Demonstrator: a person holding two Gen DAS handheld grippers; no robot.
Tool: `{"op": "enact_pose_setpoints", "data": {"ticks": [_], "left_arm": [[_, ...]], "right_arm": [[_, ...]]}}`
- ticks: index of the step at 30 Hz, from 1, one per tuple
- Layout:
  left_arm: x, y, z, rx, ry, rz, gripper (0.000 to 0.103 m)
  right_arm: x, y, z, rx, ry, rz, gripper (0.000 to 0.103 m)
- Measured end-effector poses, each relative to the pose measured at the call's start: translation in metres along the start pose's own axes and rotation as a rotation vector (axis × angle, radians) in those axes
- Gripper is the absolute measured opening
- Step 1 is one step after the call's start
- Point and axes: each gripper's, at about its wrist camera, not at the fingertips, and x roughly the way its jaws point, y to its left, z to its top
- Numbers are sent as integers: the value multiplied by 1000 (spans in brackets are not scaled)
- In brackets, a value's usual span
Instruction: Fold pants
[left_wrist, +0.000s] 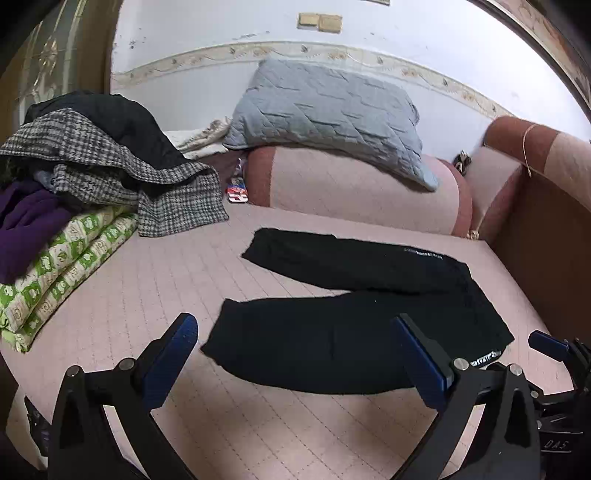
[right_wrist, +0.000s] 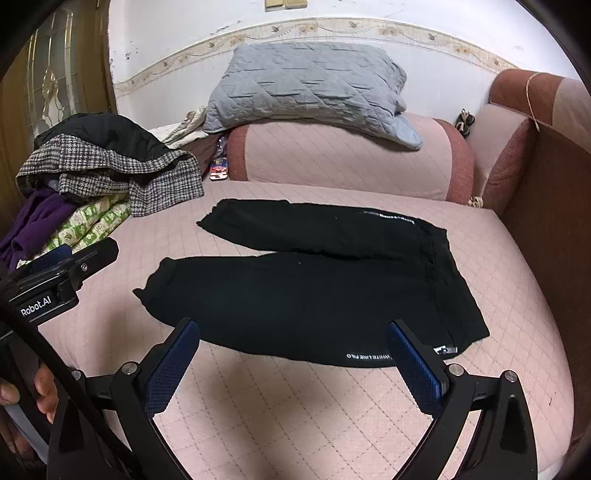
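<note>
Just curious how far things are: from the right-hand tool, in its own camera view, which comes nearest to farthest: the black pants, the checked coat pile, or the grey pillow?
1. Black pants, straight ahead of the right tool.
2. Checked coat pile, far left.
3. Grey pillow, at the back by the wall.

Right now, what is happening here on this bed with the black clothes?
A person holds a two-finger gripper in each hand and is about to fold the black pants, which lie spread flat on the pink quilted bed cover, legs apart and waistband to the right. Both the left gripper and the right gripper are open and hover near the closer edge of the pants, gripping nothing. No fold has been made yet. A pile of clothes sits at the left.
</note>
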Motion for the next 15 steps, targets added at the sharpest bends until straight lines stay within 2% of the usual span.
{"op": "enact_pose_setpoints", "data": {"ticks": [15], "left_arm": [[29, -31, -6, 92, 111, 13, 103]], "right_arm": [[20, -53, -19, 126, 61, 13, 102]]}}
